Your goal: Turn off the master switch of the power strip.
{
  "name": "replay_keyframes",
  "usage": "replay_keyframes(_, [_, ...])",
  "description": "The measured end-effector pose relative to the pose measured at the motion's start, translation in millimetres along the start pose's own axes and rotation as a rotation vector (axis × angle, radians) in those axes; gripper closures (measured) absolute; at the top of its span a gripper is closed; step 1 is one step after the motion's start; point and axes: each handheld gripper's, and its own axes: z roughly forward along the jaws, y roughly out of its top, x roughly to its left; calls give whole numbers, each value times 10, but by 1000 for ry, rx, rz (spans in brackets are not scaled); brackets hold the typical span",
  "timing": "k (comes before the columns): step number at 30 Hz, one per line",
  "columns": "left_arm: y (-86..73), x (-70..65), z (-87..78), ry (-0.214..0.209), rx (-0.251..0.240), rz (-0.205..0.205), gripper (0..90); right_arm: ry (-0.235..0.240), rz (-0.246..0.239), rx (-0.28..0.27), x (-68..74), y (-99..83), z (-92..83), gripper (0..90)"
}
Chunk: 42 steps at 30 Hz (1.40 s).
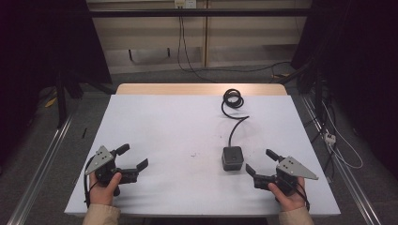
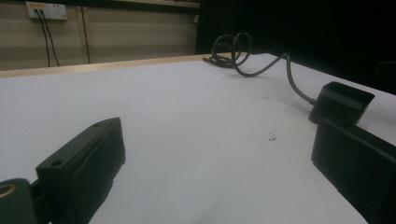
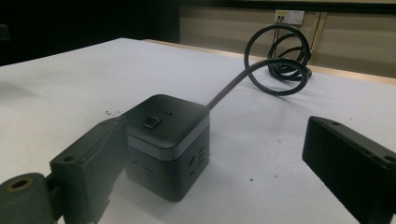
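The left gripper (image 1: 132,157) rests at the near left of the white table top (image 1: 187,126), its two black jaws spread wide with nothing between them. The right gripper (image 1: 261,162) sits at the near right, jaws equally wide apart and holding nothing; just to its left stands the small black cube-shaped power strip (image 1: 233,158), close to one jaw, though contact cannot be told. The right gripper view shows what the high view does not: a square button on the cube's top and socket slots on its side faces (image 3: 168,142). Its black cable (image 1: 233,105) runs to the far side and ends in a loose coil near the table's wooden far edge. Beyond are a grey floor, a pale wall with a wall socket (image 1: 185,3), and dark curtains at both sides.
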Motion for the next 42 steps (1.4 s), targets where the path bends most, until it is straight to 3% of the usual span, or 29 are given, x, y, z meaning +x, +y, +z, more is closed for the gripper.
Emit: replay_keyframes(42, [-19, -2, -18, -3, 7, 2, 26, 5, -7, 17, 94, 139, 249, 84])
